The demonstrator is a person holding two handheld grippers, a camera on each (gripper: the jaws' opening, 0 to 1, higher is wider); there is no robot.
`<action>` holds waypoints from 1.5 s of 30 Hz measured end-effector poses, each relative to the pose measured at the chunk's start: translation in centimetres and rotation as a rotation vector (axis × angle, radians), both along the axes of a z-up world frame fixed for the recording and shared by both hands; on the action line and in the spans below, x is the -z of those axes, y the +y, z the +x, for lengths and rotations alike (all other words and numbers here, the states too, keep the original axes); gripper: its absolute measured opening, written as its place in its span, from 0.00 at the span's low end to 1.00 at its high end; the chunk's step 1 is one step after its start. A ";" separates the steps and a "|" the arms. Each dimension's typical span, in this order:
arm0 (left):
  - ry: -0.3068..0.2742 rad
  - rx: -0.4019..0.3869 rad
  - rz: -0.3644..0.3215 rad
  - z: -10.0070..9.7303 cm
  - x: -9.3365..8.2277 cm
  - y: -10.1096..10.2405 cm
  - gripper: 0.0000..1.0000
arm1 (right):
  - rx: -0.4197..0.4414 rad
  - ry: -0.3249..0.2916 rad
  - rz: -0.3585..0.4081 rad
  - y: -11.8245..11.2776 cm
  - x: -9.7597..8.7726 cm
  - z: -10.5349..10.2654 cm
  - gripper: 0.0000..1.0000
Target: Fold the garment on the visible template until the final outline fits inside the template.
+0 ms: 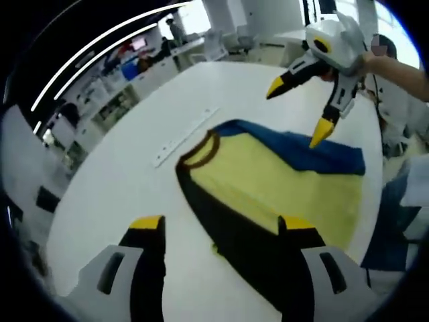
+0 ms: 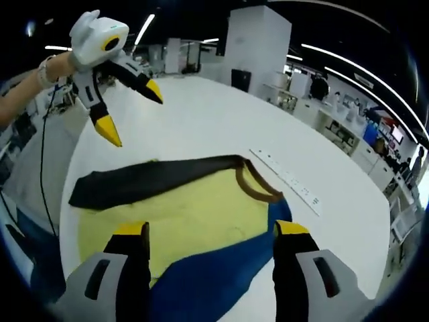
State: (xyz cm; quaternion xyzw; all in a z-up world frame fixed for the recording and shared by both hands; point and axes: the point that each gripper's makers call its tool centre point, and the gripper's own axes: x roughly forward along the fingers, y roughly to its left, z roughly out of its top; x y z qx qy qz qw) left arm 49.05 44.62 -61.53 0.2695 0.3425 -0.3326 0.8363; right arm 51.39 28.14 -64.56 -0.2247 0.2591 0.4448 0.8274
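The left hand-held gripper was held with jaws apart above the near black sleeve of the yellow, black and blue fabric shirt lying flat on the white counter. Beyond, the right hand-held gripper hovered with jaws apart over the blue sleeve.

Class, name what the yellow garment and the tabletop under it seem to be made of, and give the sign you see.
Garment: soft matte cloth, probably knit; it lies limp with folds and has a ribbed-looking brown collar.
Tabletop: smooth white hard surface, maybe laminate; it shows a faint sheen.
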 end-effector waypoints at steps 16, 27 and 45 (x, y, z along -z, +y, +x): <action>0.008 0.015 -0.041 -4.6 -0.1 1.2 0.82 | 0.052 -0.001 0.013 1.1 -0.4 -3.7 0.88; -0.011 0.005 -0.068 -6.8 -0.6 2.2 0.93 | 0.109 -0.027 0.040 1.3 -1.8 -6.4 0.94; 0.008 0.061 -0.126 -10.1 0.0 1.9 0.99 | 0.194 -0.043 0.062 1.2 -3.2 -10.5 1.00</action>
